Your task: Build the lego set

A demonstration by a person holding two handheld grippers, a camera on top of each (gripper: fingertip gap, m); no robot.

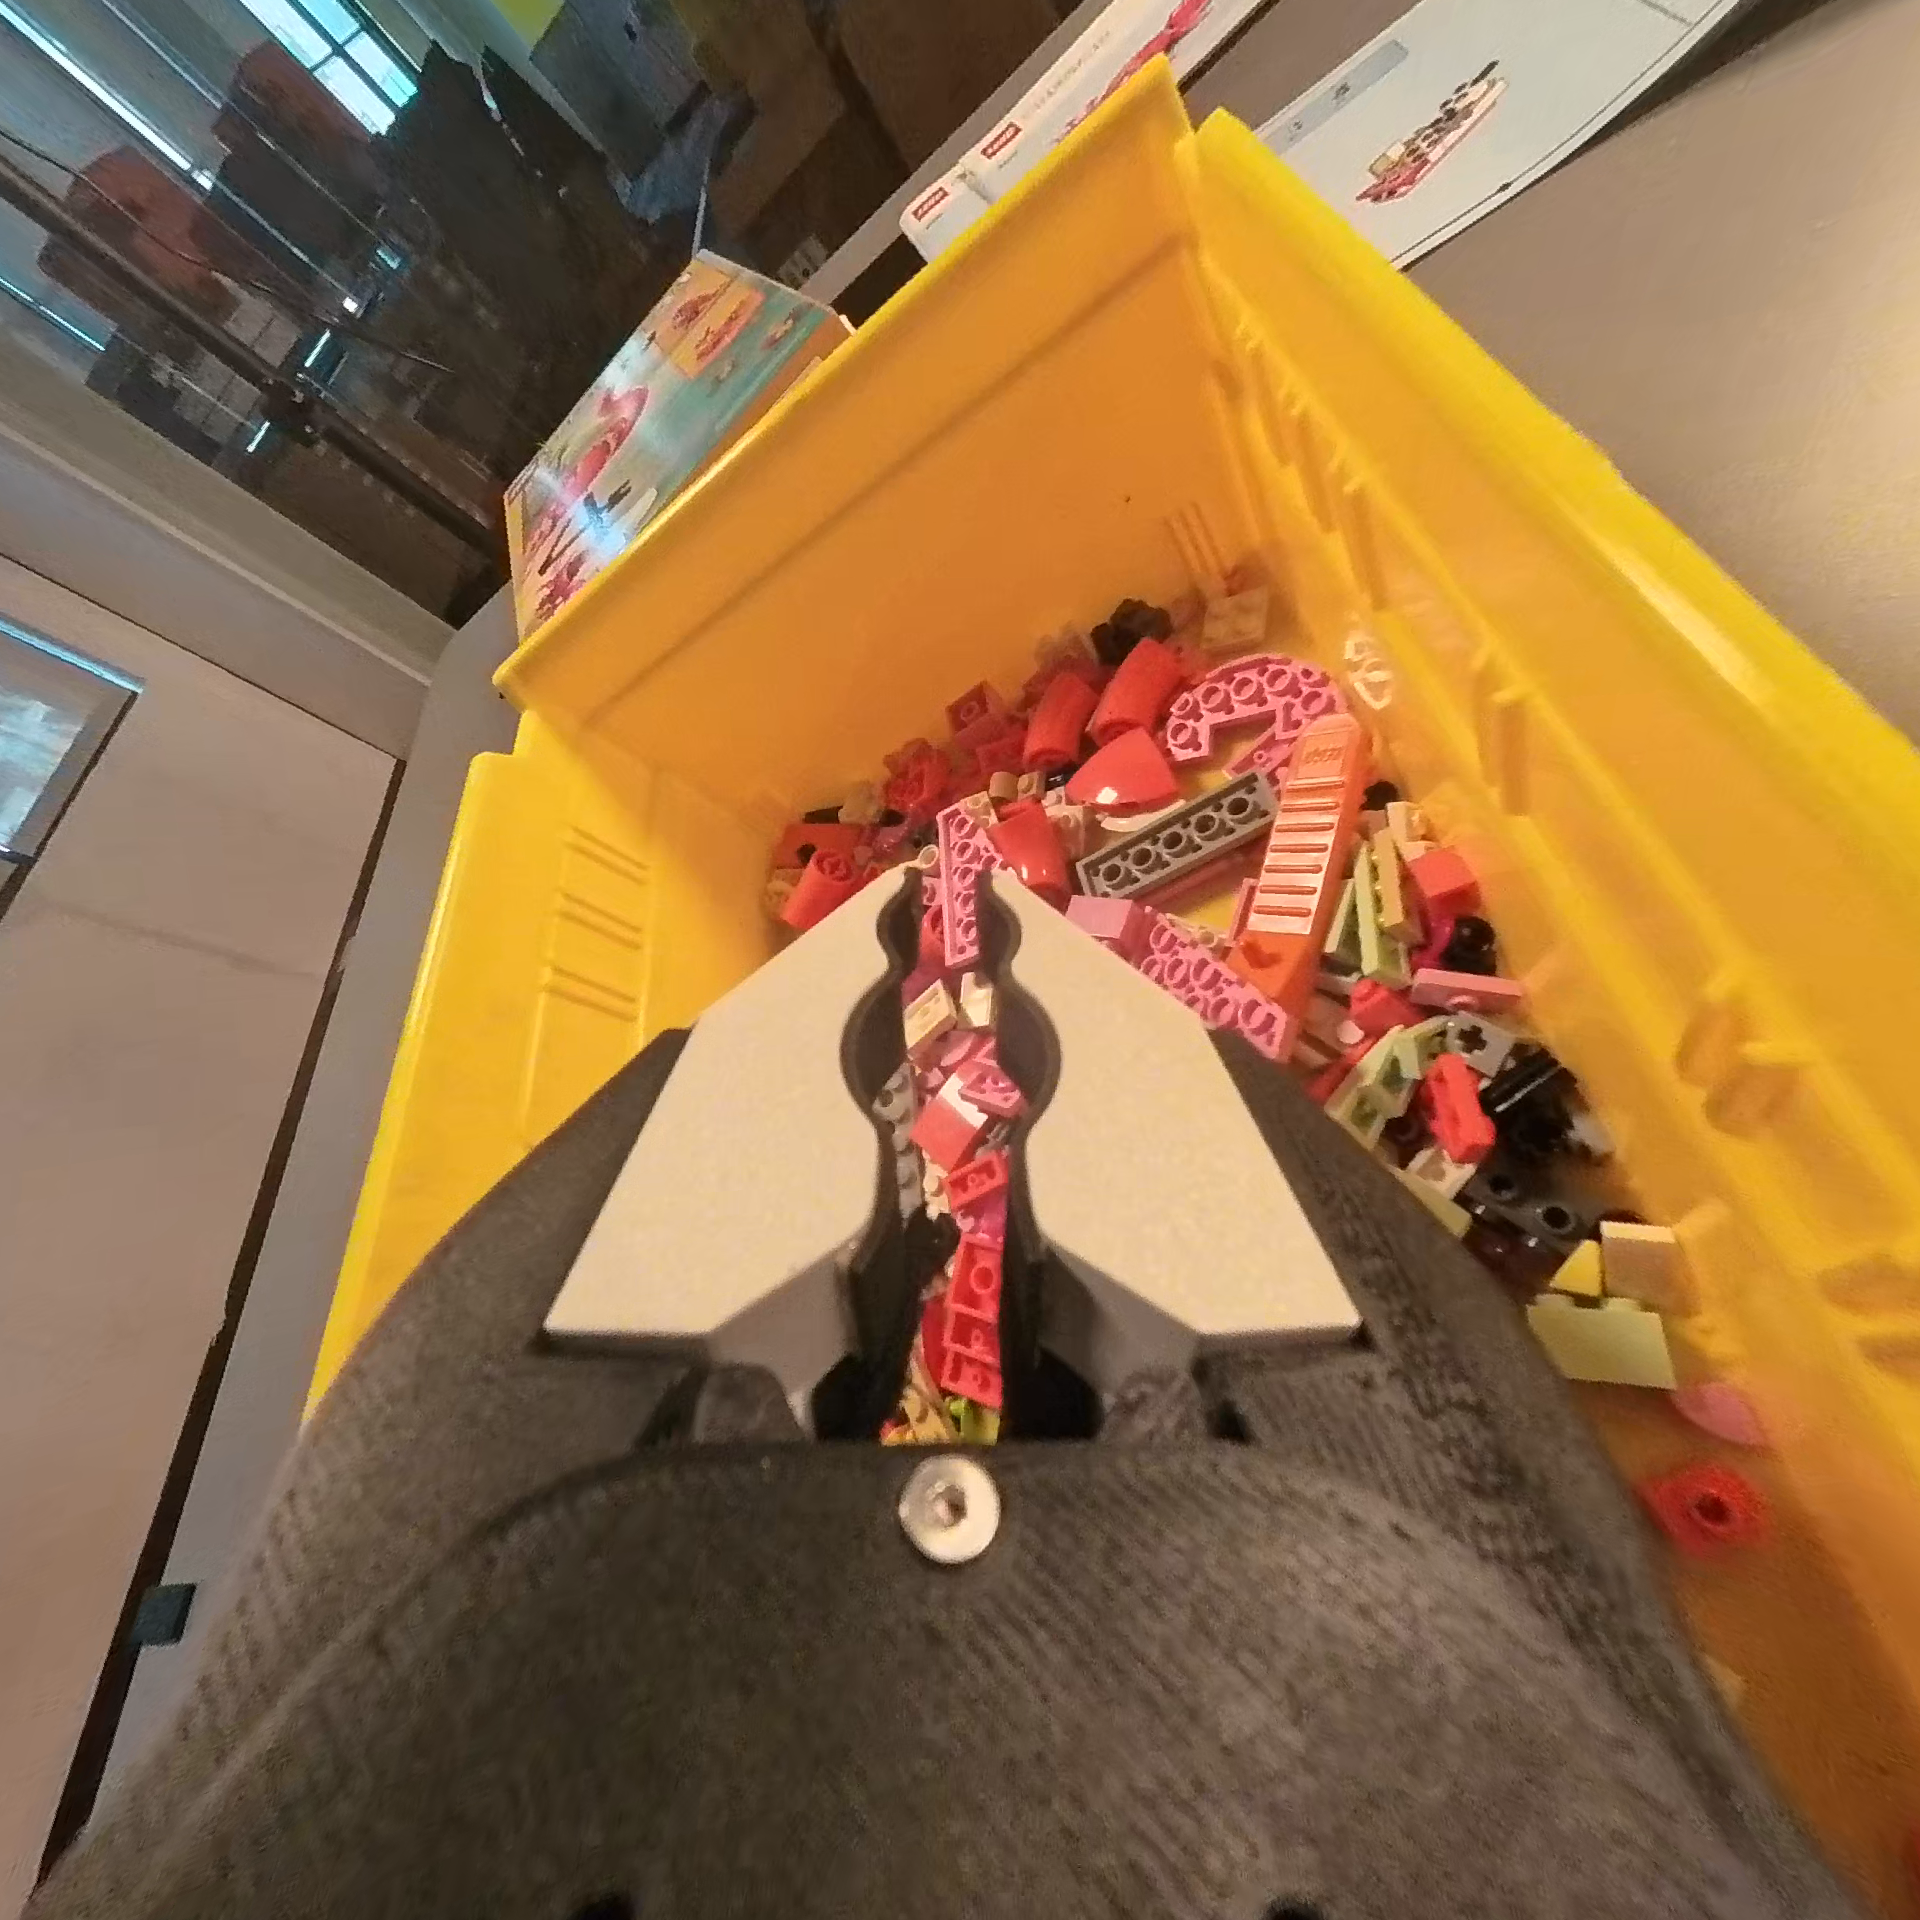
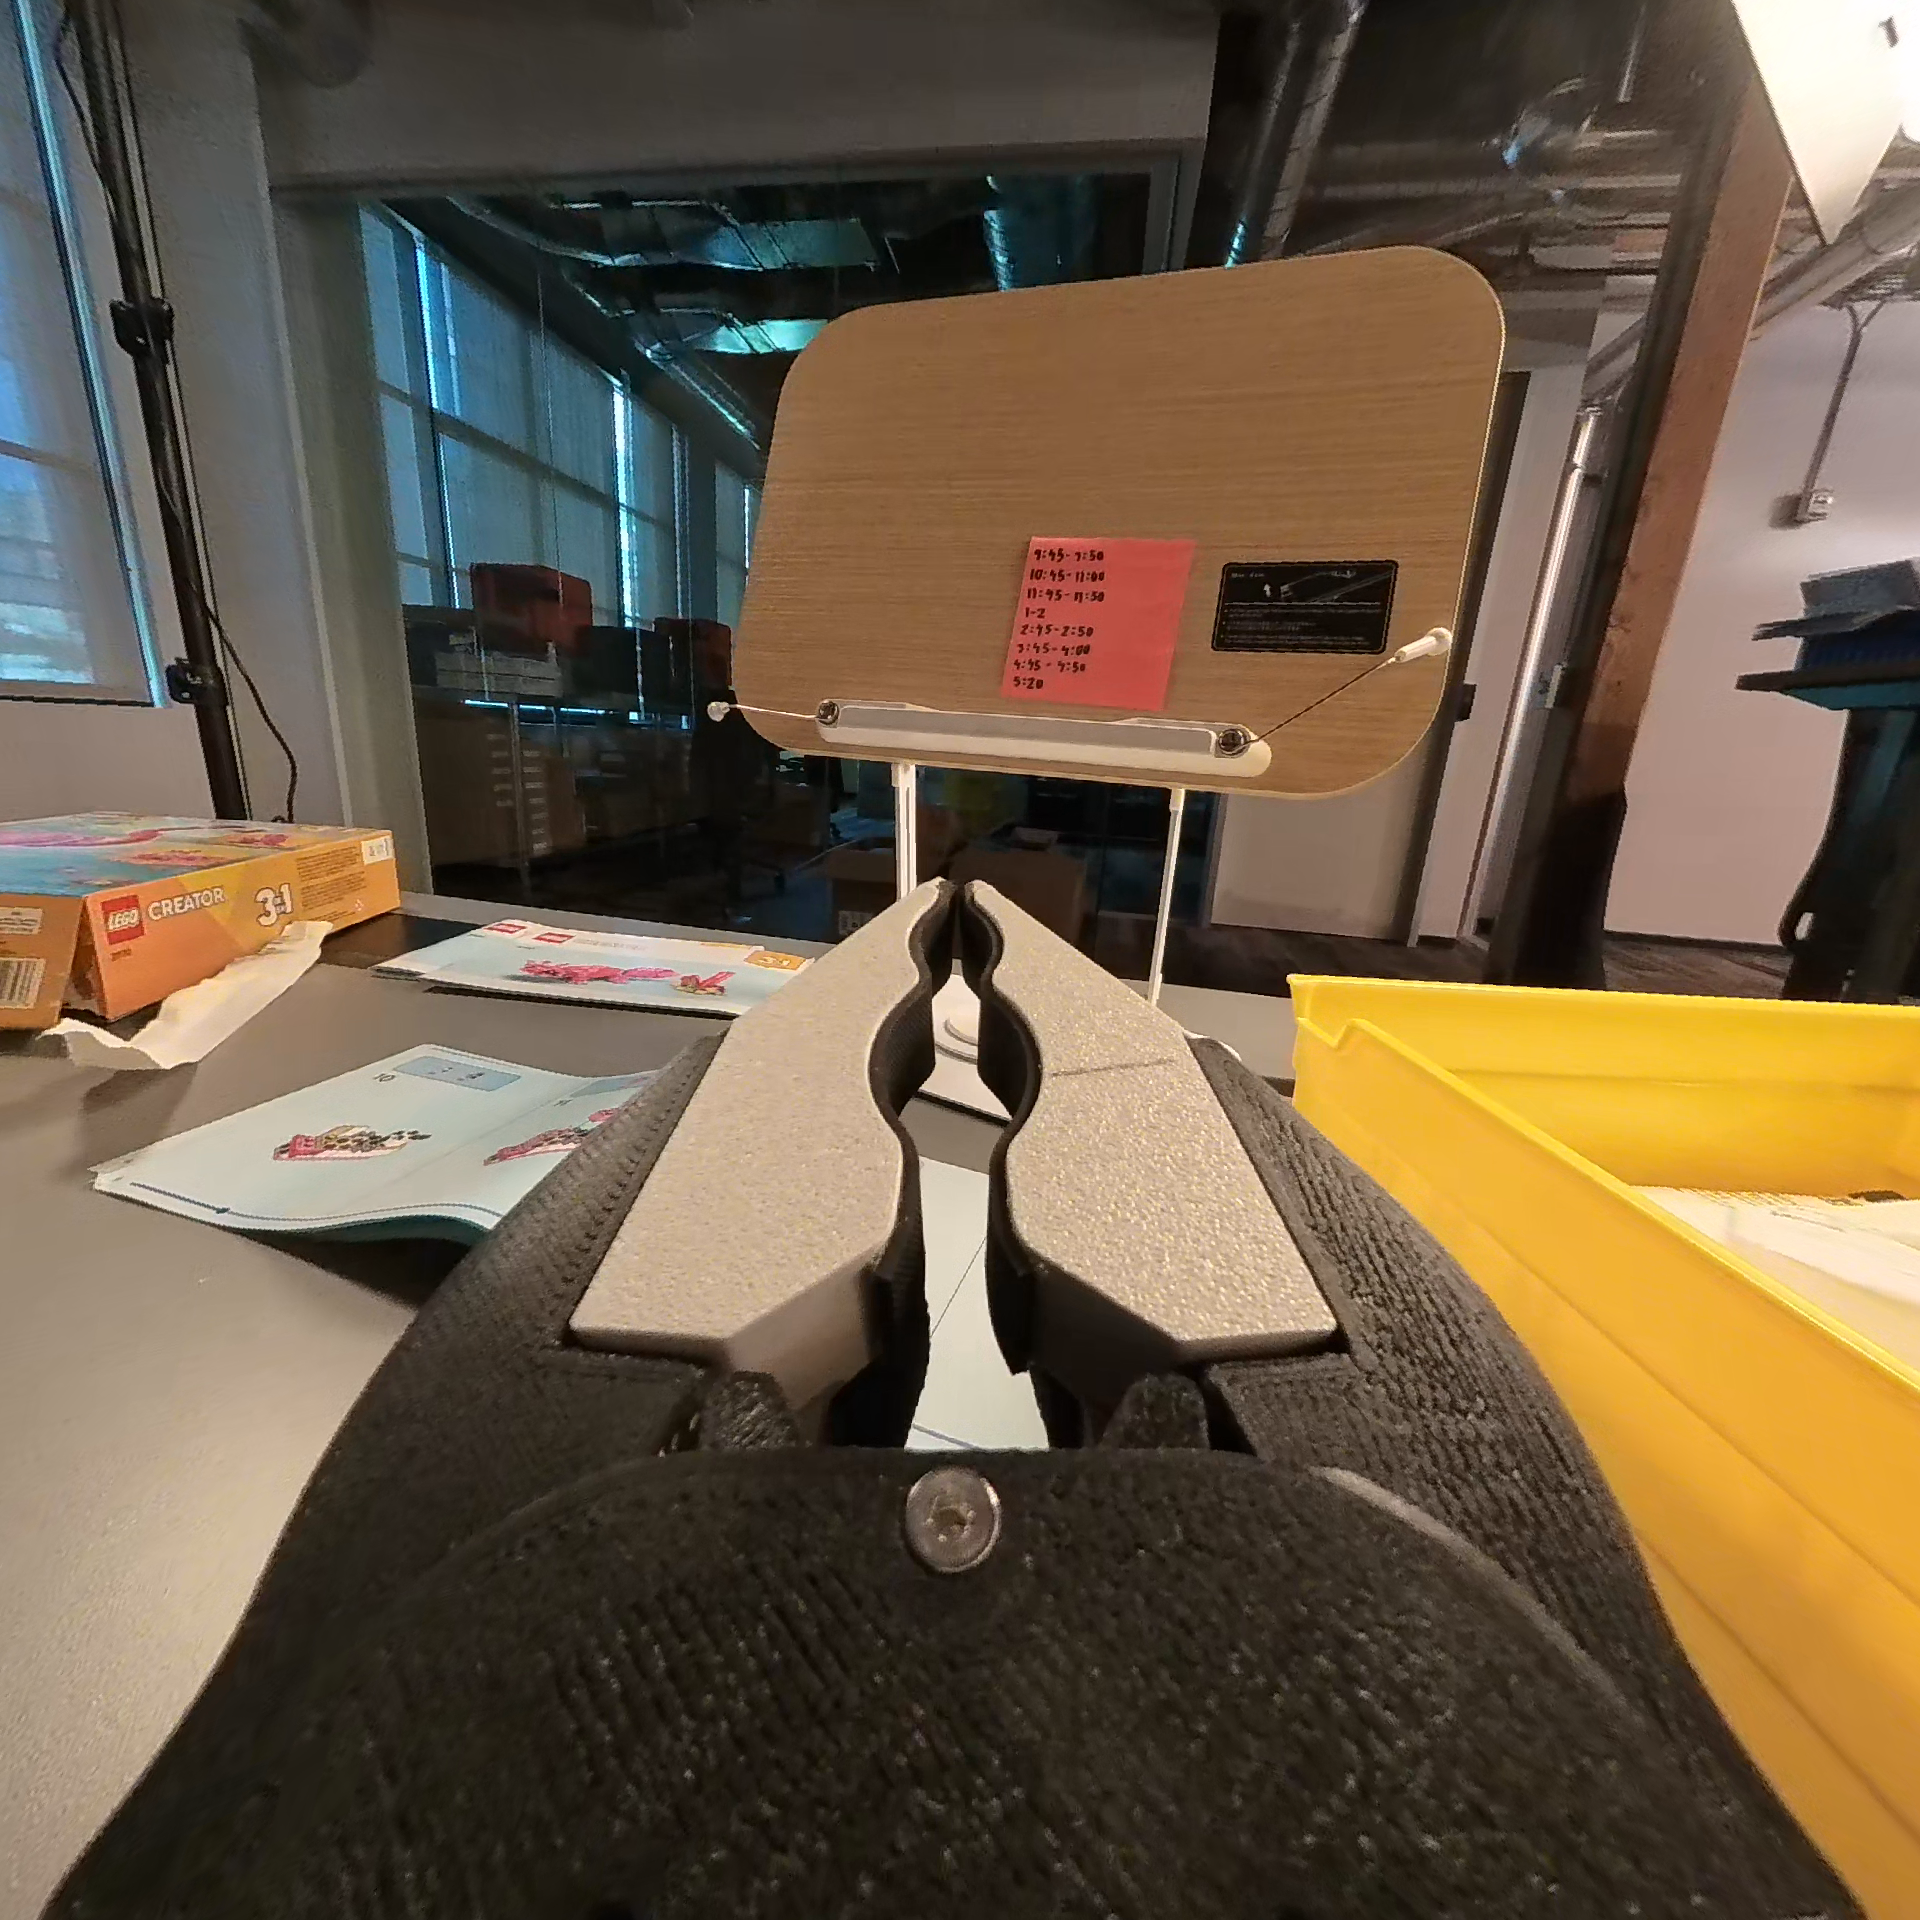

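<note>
Pinching the pink plate point(image 1: 961, 847) by its long edges amid the bricks point(image 1: 1195, 831) in the yellow bin point(image 1: 935, 499), our left gripper point(image 1: 951, 885) needs square, steady pressure. We hold the right gripper point(image 2: 957, 891) over the surface point(image 2: 208, 1403), its jaws closed and empty.

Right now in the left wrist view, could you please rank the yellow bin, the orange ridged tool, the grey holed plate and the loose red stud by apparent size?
1. Yellow bin
2. Orange ridged tool
3. Grey holed plate, only slightly smaller than the tool
4. Red stud, though nearness to the camera enlarges it
</note>
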